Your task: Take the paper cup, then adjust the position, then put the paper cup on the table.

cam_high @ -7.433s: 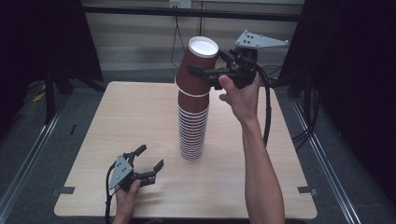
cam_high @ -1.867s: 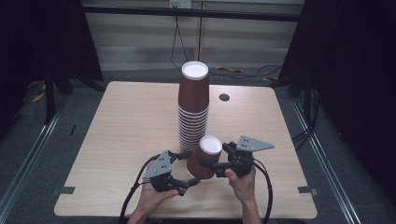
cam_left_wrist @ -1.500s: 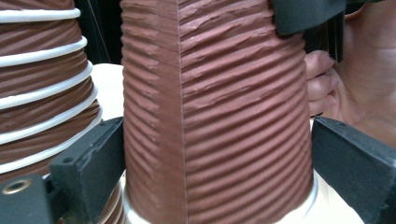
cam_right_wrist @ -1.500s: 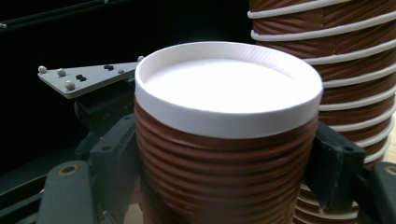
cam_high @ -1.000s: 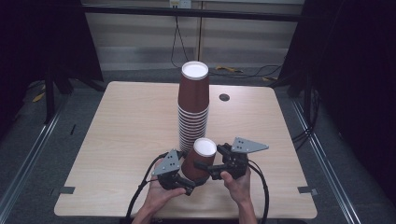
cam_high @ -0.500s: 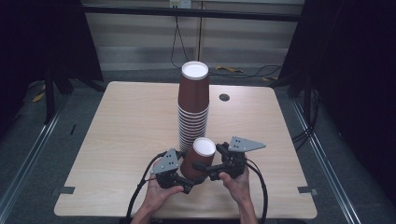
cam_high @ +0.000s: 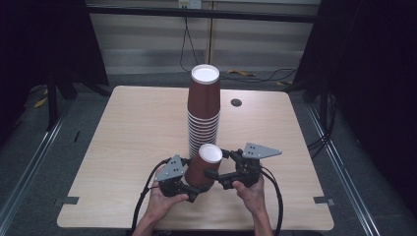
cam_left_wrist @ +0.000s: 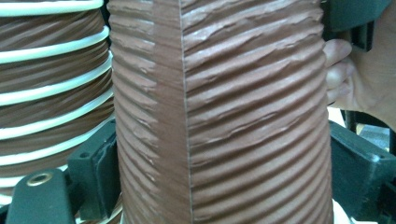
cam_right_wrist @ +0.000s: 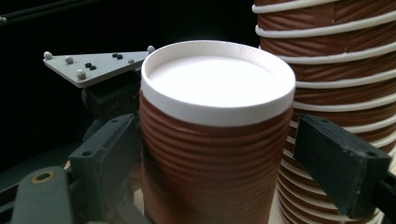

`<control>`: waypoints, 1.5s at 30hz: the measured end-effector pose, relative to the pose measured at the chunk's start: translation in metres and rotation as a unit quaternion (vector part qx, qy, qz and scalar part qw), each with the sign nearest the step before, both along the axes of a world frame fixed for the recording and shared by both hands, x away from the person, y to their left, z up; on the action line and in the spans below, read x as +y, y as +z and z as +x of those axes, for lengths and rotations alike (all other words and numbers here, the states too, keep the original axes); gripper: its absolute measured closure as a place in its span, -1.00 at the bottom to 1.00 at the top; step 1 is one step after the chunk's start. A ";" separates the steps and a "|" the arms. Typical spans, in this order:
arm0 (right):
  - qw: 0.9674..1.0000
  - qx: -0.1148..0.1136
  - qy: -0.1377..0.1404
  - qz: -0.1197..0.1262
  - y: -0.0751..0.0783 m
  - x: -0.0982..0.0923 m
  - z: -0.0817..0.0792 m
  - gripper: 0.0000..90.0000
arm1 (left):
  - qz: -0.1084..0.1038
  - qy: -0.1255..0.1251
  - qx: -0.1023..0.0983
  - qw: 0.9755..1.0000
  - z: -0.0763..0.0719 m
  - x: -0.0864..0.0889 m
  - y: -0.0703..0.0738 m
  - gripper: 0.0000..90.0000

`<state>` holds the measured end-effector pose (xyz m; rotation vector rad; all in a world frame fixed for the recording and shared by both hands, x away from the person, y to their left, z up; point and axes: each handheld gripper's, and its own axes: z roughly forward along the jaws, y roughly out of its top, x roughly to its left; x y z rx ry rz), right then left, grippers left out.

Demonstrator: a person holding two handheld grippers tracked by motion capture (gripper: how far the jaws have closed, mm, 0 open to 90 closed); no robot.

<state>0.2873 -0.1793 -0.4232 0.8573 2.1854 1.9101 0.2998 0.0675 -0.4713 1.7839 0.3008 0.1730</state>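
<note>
Single brown cup (cam_high: 204, 167) upside down on desk (cam_high: 123, 147), just in front of cup stack (cam_high: 203, 115). L gripper (cam_high: 194, 189) jaws just closed in, pinching cup low. R gripper (cam_high: 216, 174) jaws flank cup; contact prob., can't confirm.

Both hands low and close together, hand-held grippers facing inward.

The left hand-held gripper (cam_high: 193, 189) has just been closing, its jaws against a cup's sides. The right hand-held gripper (cam_high: 220, 167) stands opposite, its left jaw close to the cup's wall, its right jaw apart.
</note>
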 end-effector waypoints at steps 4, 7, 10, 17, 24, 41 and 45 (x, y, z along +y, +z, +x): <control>1.000 -0.001 -0.002 -0.001 0.000 -0.002 0.000 -0.70 | -0.006 -0.002 0.004 1.000 0.002 0.005 0.000 -0.72; 1.000 -0.003 -0.004 -0.001 0.001 -0.006 -0.001 -0.70 | -0.003 -0.003 0.011 1.000 0.004 0.008 0.001 -0.72; 1.000 -0.002 -0.008 -0.004 0.001 -0.010 -0.001 -0.70 | 0.017 -0.003 0.012 1.000 0.006 0.010 0.003 -0.72; 1.000 0.007 -0.015 -0.014 -0.003 -0.016 -0.001 -0.70 | 0.032 -0.013 0.024 0.999 0.012 0.016 0.005 -0.72; 1.000 0.009 -0.020 -0.022 -0.006 -0.016 -0.003 -0.69 | 0.058 -0.026 0.036 0.997 0.016 0.019 0.008 -0.72; 0.997 0.037 -0.014 -0.071 -0.012 -0.026 -0.004 -0.69 | 0.138 -0.042 0.028 0.989 0.021 0.018 0.017 -0.72; 0.996 0.042 -0.005 -0.080 -0.012 -0.027 -0.004 -0.69 | 0.152 -0.045 0.025 0.987 0.021 0.021 0.018 -0.73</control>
